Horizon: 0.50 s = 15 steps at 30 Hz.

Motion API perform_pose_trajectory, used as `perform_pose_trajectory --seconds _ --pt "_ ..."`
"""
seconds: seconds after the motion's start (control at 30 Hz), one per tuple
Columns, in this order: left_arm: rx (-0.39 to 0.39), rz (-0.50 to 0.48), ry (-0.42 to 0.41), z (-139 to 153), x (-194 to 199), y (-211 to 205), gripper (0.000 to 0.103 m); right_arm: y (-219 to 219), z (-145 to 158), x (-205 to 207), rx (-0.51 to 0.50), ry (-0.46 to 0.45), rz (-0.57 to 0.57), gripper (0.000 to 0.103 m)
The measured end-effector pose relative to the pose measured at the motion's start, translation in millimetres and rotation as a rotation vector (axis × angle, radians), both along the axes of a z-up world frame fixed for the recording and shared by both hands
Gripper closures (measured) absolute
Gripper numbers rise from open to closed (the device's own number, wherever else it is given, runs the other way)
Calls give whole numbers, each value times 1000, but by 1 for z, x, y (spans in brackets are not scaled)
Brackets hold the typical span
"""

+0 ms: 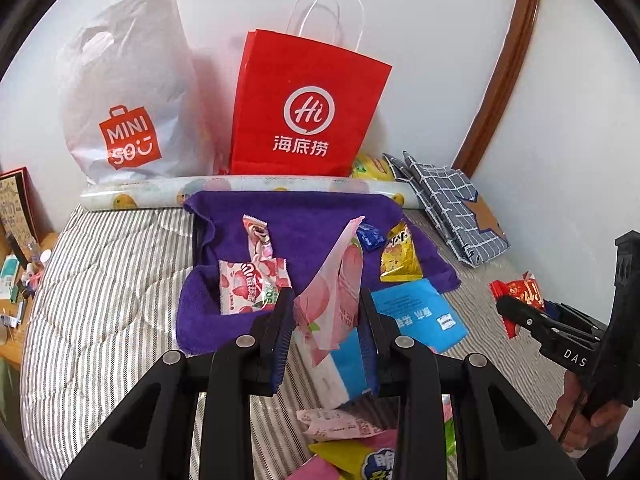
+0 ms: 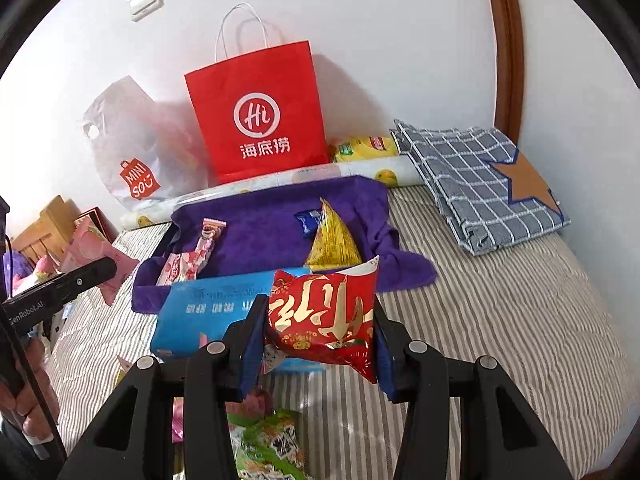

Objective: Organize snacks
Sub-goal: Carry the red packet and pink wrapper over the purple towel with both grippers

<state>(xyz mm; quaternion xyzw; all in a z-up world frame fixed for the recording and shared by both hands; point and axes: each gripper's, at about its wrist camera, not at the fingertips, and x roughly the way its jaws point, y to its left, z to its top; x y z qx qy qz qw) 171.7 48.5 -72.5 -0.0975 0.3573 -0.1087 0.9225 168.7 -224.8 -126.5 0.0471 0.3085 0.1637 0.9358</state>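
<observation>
Striped grey-and-white bedding (image 2: pixel 500 320) fills most of what I see, running back to a white wall where a red paper bag (image 1: pixel 308 108) stands upright beside a white plastic shopping bag (image 1: pixel 128 92). In front of them I see a purple towel (image 1: pixel 304 216) lining a shallow tray, with a pink strawberry packet (image 1: pixel 250 284), a yellow packet (image 1: pixel 400 258) and a small blue sweet (image 1: pixel 370 237) lying on it. A blue flat pack (image 2: pixel 212 308) rests on the tray's near edge. A folded blue checked cloth (image 2: pixel 480 184) lies to the right on the bedding. My left gripper (image 1: pixel 326 320) is clamped on a pink peach packet (image 1: pixel 334 292), holding it tilted up above the near edge of the towel. My right gripper (image 2: pixel 320 334) is closed tight on a red foil packet (image 2: pixel 324 312), raised over the blue flat pack. More loose snacks (image 2: pixel 268 444) lie on the bedding below the grippers.
</observation>
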Motion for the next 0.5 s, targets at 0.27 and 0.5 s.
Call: perform_pose_trajectory --seconds 0.27,0.5 --pt "-33 4 3 5 18 -3 72 10 16 20 20 -47 35 59" --pt "-58 11 0 11 46 -6 72 26 26 49 38 -67 70 59"
